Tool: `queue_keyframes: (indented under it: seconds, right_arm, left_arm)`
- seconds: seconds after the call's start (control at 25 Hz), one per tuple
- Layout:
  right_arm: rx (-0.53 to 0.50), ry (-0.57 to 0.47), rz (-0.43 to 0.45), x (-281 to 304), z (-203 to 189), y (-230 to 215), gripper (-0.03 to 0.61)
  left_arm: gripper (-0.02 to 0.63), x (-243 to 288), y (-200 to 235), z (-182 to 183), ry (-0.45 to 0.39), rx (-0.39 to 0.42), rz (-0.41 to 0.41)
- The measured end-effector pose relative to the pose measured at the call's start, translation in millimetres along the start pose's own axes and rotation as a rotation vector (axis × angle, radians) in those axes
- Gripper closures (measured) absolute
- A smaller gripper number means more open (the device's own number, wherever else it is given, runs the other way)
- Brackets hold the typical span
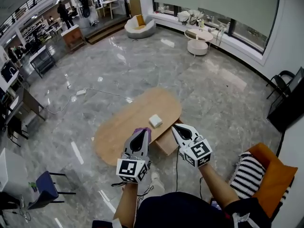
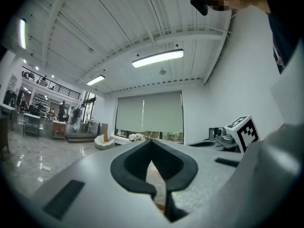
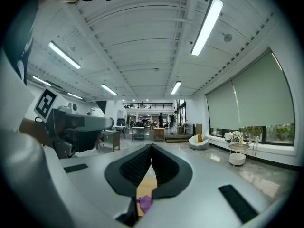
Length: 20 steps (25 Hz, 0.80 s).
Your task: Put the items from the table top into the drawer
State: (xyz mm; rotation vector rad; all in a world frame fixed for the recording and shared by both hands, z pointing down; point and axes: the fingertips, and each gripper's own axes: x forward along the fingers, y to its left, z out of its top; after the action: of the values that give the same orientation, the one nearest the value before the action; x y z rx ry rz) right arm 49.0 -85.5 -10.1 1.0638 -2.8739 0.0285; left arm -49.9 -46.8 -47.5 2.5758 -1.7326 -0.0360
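**Both claws closed, empty, over the table**

Left gripper (image 1: 140,133) and right gripper (image 1: 175,127) have their jaws together and hold nothing. White block (image 1: 155,121) lies on the oval table (image 1: 118,127) near its right edge. It is squarish, with no clear long axis. Purple item (image 1: 144,130) is mostly hidden behind the left gripper. Drawer (image 1: 167,144) juts from under the table, partly covered by the right gripper.

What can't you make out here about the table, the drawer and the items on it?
Head view: the purple item is mostly covered by the left tool; shape unclear.
Head view: the brown box at the table edge, perhaps the drawer, lies partly under the right tool; inside unseen.
Head view: the white item is too small to identify.
Both gripper views: each tool's own body blocks nearly all of the table.
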Motion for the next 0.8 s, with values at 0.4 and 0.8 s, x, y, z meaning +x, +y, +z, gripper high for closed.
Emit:
queue_keyframes:
  seconds: [0.4, 0.8]
  right_arm:
    - [0.013, 0.019, -0.022, 77, 10, -8, 0.561]
    - [0.014, 0.042, -0.058, 123, 3, -21, 0.561]
  left_arm:
    - [0.609, 38, 82, 13, -0.010, -0.022, -0.034]
    - [0.610, 73, 123, -2, 0.017, -0.055, -0.090]
